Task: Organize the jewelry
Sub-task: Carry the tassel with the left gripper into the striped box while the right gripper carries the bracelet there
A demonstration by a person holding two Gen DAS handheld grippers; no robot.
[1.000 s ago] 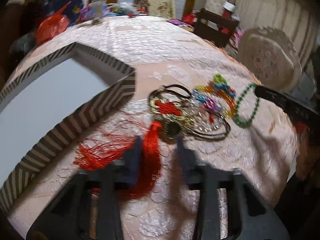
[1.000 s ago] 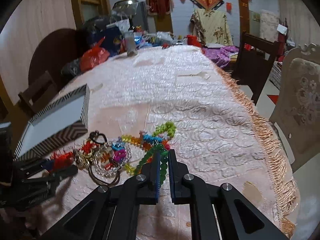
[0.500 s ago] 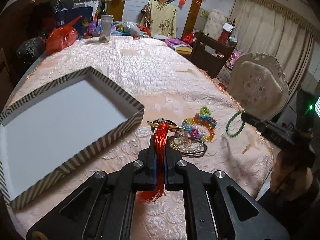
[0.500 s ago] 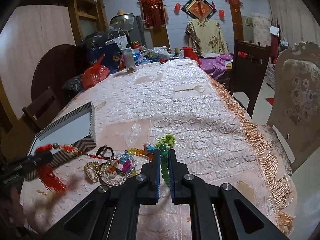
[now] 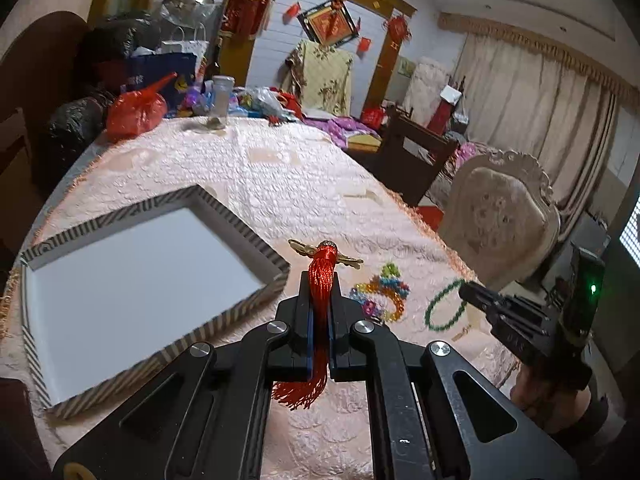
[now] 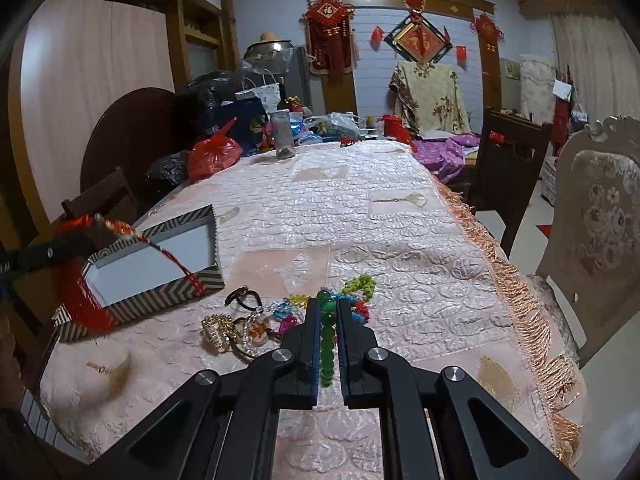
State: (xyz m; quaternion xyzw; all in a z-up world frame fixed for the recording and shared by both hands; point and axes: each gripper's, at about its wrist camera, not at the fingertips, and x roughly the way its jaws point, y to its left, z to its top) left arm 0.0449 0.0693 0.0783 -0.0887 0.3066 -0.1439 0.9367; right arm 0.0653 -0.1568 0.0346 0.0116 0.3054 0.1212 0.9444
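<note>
Pink embossed cloth with an orange fringe covers the long counter point(image 6: 360, 216), and red knot ornaments hang on the far wall.

The left tongs point(image 5: 320, 312) are clamped on the red silk tassel point(image 5: 320, 308) of a pendant; its threads run down between the two black fingers and fan out below them. Just past the fingertips sits the pendant's gold-coloured crosspiece point(image 5: 326, 254), lifted clear of the cloth. In the right wrist view the same pendant hangs in the air over the near corner of the box, a thin red cord point(image 6: 176, 262) trailing from it down towards the box's rim.

To the left of the left tongs lies the shallow open box with a grey-and-white zigzag rim and pale floor point(image 5: 132, 280), resting on the cloth with nothing visible inside.

The right tongs point(image 6: 329, 332) are shut on a string of round green beads point(image 6: 328, 340), which runs lengthwise between the fingers. From the left wrist view the bead loop point(image 5: 446, 306) dangles from those tongs above the cloth.

Ahead of the right tongs, on the cloth, lies the rest of the heap: a multicoloured beaded bracelet point(image 6: 360, 286), a gold-coloured ornament point(image 6: 218, 330), a clear beaded piece point(image 6: 256, 326) and a dark cord loop point(image 6: 244, 298), all touching or overlapping. A cream carved chair point(image 6: 600, 240) stands to the right of the counter.
</note>
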